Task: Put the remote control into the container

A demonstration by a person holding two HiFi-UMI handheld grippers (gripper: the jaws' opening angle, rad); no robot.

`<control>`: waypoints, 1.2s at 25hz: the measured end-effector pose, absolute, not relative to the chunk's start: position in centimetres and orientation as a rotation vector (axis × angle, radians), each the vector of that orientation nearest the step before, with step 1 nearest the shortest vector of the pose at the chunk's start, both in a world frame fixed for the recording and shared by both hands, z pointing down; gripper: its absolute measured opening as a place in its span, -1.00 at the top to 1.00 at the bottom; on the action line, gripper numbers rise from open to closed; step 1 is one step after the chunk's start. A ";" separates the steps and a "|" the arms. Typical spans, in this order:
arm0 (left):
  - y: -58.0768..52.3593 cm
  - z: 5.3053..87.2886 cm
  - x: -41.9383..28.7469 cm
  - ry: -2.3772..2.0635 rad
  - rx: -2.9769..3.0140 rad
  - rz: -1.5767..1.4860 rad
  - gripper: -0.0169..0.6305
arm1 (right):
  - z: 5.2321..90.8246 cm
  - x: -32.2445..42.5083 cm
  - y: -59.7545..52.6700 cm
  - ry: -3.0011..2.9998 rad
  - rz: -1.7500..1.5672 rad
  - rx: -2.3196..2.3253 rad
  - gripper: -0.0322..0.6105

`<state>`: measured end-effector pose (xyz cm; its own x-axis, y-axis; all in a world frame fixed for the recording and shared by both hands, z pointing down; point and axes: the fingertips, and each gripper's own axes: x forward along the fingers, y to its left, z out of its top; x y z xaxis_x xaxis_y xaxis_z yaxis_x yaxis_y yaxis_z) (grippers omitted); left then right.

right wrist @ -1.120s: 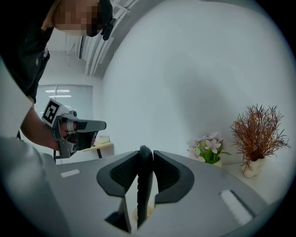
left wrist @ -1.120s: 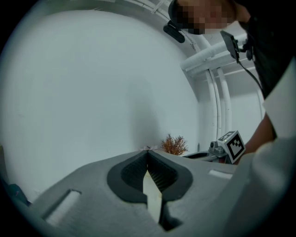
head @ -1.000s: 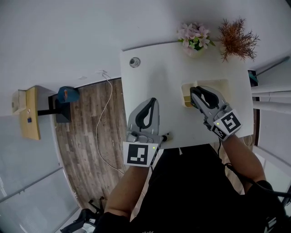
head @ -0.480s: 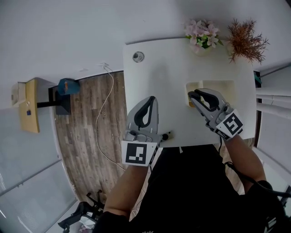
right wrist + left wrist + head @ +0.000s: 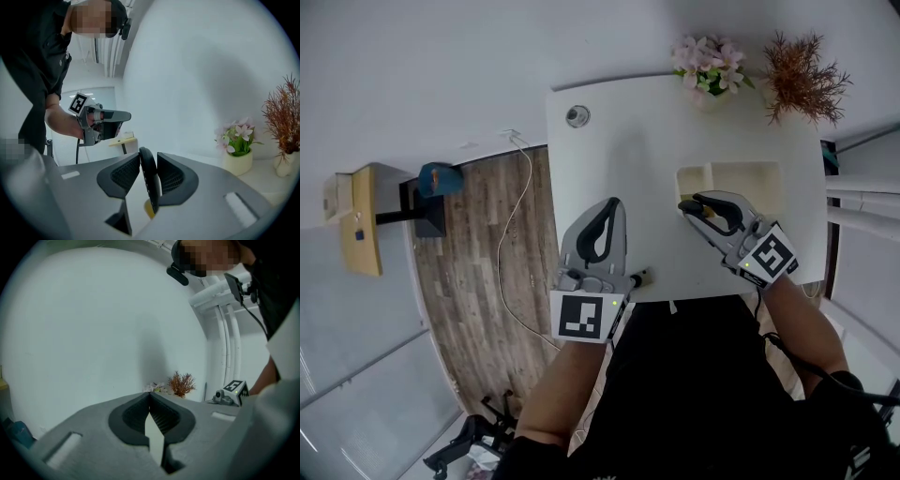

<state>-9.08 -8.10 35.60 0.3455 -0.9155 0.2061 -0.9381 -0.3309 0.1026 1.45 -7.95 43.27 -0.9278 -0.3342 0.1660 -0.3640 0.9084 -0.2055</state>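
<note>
The black remote control [image 5: 149, 187] stands on edge between the jaws of my right gripper [image 5: 143, 161]. These jaws have just been opening: the remote leans on the right pad, and a gap shows at the left pad. In the head view the right gripper [image 5: 689, 205] hangs over the left end of the cream container [image 5: 761, 172], the remote's tip [image 5: 685, 203] dark at its front. A bit of the yellowish container [image 5: 148, 209] shows under the remote. My left gripper [image 5: 613, 206] is shut and empty, near the table's front left edge; its jaws [image 5: 150, 398] meet.
A pot of pink flowers [image 5: 704, 73] and a dried reddish plant [image 5: 801, 77] stand at the white table's far edge [image 5: 609, 89]. A round grommet [image 5: 577, 116] sits at the far left corner. A white cable [image 5: 520, 234] trails on the wood floor to the left.
My right gripper has sunk and shifted left toward the container's left end, and its jaws stand wider round the remote. The left gripper has kept its place.
</note>
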 end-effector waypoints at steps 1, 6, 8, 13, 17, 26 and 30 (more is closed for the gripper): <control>-8.0 35.8 -8.9 -1.677 2.406 0.175 0.95 | 43.5 1.6 -7.8 -2.937 0.352 0.545 0.53; -8.0 35.8 -7.6 -1.663 2.414 0.174 0.95 | 45.1 2.7 -7.0 -2.873 0.333 0.551 0.53; -8.0 35.8 -7.2 -1.662 2.411 0.164 0.95 | 46.0 3.3 -6.7 -2.838 0.332 0.558 0.53; -7.8 36.4 -6.1 -1.645 2.417 0.179 0.95 | 47.0 4.8 -6.6 -2.817 0.370 0.605 0.54; -7.3 37.0 -5.3 -1.631 2.415 0.189 0.95 | 47.6 5.7 -6.9 -2.769 0.425 0.662 0.54; -6.1 37.2 -4.5 -1.620 2.420 0.203 0.95 | 48.8 5.8 -6.7 -2.706 0.451 0.671 0.52; -5.7 37.1 -4.5 -1.619 2.428 0.218 0.95 | 49.2 6.1 -6.8 -2.669 0.449 0.693 0.51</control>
<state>-4.47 -5.72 37.14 0.3837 -0.8917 0.2402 -0.9234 -0.3716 0.0959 6.10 -6.83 49.22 -0.8207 -0.4048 0.4032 -0.5144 0.8307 -0.2131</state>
